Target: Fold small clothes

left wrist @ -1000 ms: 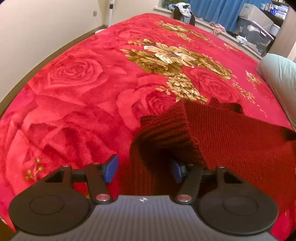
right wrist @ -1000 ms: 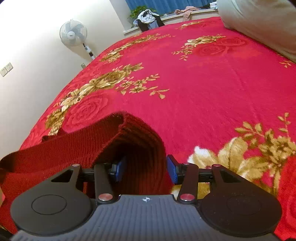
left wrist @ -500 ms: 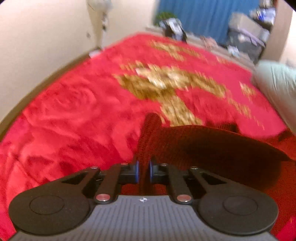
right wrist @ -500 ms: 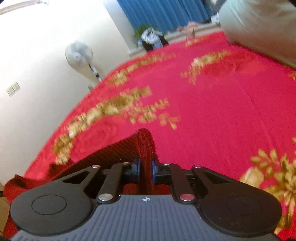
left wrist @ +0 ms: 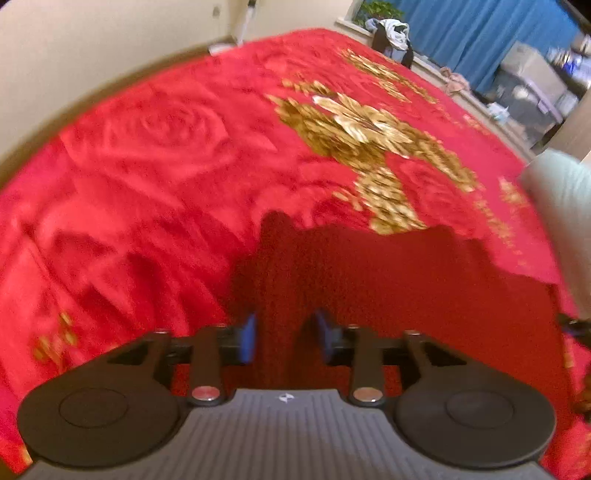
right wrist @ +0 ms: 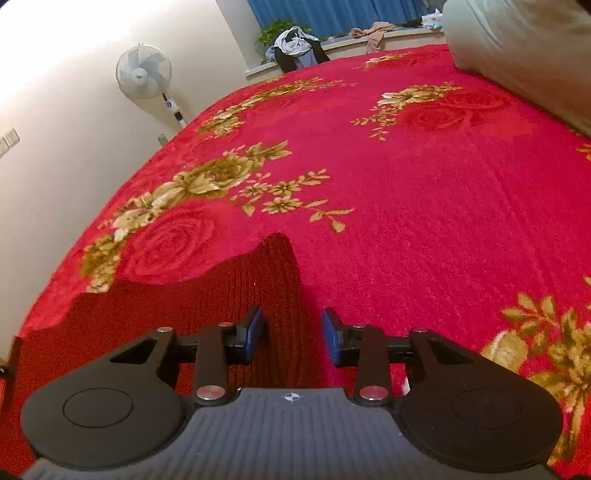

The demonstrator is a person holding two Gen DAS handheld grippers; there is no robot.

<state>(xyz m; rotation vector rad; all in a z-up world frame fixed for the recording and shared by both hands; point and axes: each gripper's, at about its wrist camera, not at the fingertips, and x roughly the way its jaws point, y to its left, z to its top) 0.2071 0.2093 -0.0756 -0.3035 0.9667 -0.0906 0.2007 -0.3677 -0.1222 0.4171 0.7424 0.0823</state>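
1 dark red ribbed knit garment [left wrist: 388, 295] lies spread on the red rose-patterned plush blanket [left wrist: 147, 166]. The 2 grippers, left gripper [left wrist: 284, 338] and right gripper [right wrist: 291, 338], each straddle a garment corner; their jaws are opening, pads apart from the cloth.

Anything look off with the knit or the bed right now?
Nothing stands out. The dark red knit lies on the red floral blanket, its fabric between both opening grippers, pads clear of it.

Red floral blanket [right wrist: 424, 229], fan [right wrist: 144, 72], blue curtain [left wrist: 476, 33], pillow [right wrist: 524, 48].
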